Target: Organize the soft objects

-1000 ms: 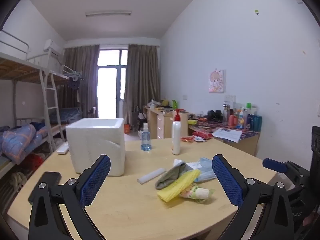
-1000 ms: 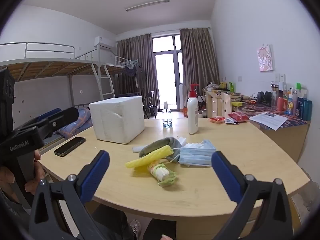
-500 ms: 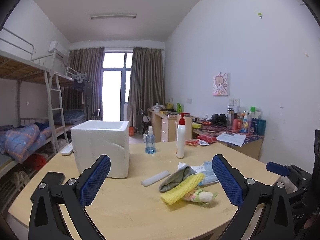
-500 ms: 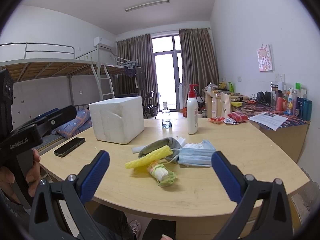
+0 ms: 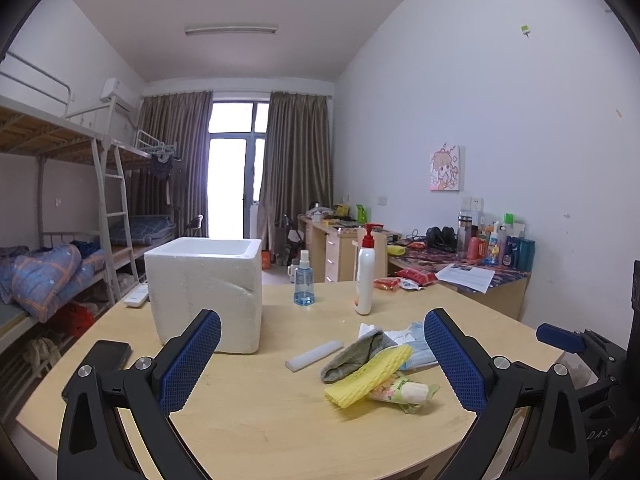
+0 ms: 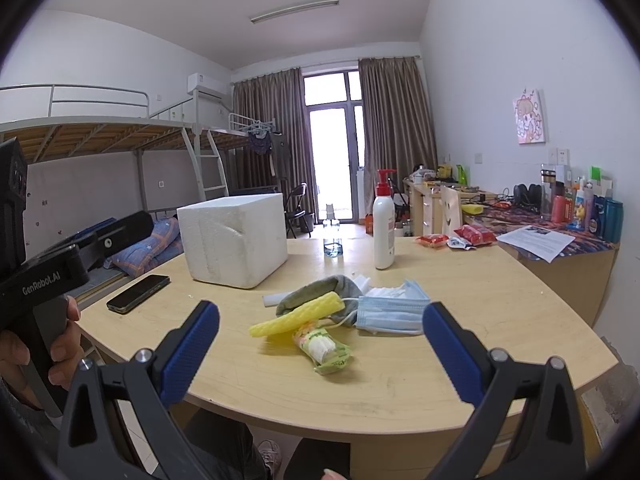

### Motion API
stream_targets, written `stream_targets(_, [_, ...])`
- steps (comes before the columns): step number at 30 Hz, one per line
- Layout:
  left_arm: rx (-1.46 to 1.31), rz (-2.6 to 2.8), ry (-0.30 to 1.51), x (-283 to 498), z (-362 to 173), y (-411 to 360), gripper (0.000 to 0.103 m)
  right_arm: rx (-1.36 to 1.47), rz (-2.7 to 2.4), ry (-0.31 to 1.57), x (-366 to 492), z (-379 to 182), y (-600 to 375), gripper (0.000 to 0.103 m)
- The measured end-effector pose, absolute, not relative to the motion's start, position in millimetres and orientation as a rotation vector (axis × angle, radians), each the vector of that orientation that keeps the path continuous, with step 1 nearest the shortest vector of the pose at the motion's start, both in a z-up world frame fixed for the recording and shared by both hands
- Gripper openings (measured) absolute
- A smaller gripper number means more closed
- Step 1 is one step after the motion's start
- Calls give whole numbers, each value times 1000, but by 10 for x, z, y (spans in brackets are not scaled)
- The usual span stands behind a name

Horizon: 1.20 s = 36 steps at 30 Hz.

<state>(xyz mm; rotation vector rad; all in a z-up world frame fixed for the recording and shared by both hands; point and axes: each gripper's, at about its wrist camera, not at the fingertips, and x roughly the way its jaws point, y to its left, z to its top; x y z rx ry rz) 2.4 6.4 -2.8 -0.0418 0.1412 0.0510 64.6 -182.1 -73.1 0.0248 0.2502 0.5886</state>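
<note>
A small heap of soft things lies on the round wooden table (image 6: 460,368): a yellow foam net sleeve (image 5: 370,376) (image 6: 298,315), a grey sock (image 5: 352,356) (image 6: 320,290), a blue face mask (image 5: 414,350) (image 6: 390,311) and a green-wrapped white roll (image 5: 404,392) (image 6: 324,348). A white foam box (image 5: 206,292) (image 6: 234,238) stands open-topped at the left. My left gripper (image 5: 322,354) is open and held above the table's near side, short of the heap. My right gripper (image 6: 320,342) is open too, off the table's front edge, with nothing between its fingers.
A black phone (image 6: 138,287) lies left of the box. A white pump bottle (image 5: 365,276) (image 6: 384,228) and a small blue spray bottle (image 5: 303,280) stand behind the heap. A white flat bar (image 5: 314,355) lies beside the sock. A cluttered desk (image 6: 560,240) is at the right.
The left wrist view has tilted up a little, so the table and objects sit lower in frame. The right gripper has barely moved. Both stay open.
</note>
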Motion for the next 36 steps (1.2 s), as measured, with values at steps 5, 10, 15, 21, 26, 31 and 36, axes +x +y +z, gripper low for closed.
stream_targets(5, [-42,61,132,0,-23,75,102,24,587,251,639,-724,-1813,103])
stream_targets(10, [-39,59,133,-3,-19,70,102,25,589,251,640,-714,-1818,103])
stream_targets(15, [-42,30,139,2,-18,66,102,23,588,250,637,-710,-1815,103])
stream_targets(21, [-35,36,135,-5,-18,57,102,24,589,250,651,-700,-1818,103])
stream_targets(26, [-34,37,138,6,-20,61,102,23,588,248,652,-707,-1828,103])
stream_targets(31, [-35,32,145,12,-29,68,102,22,586,253,667,-708,-1827,103])
stream_targets(36, [-15,39,168,74,-70,80,102,18,584,257,706,-716,-1818,103])
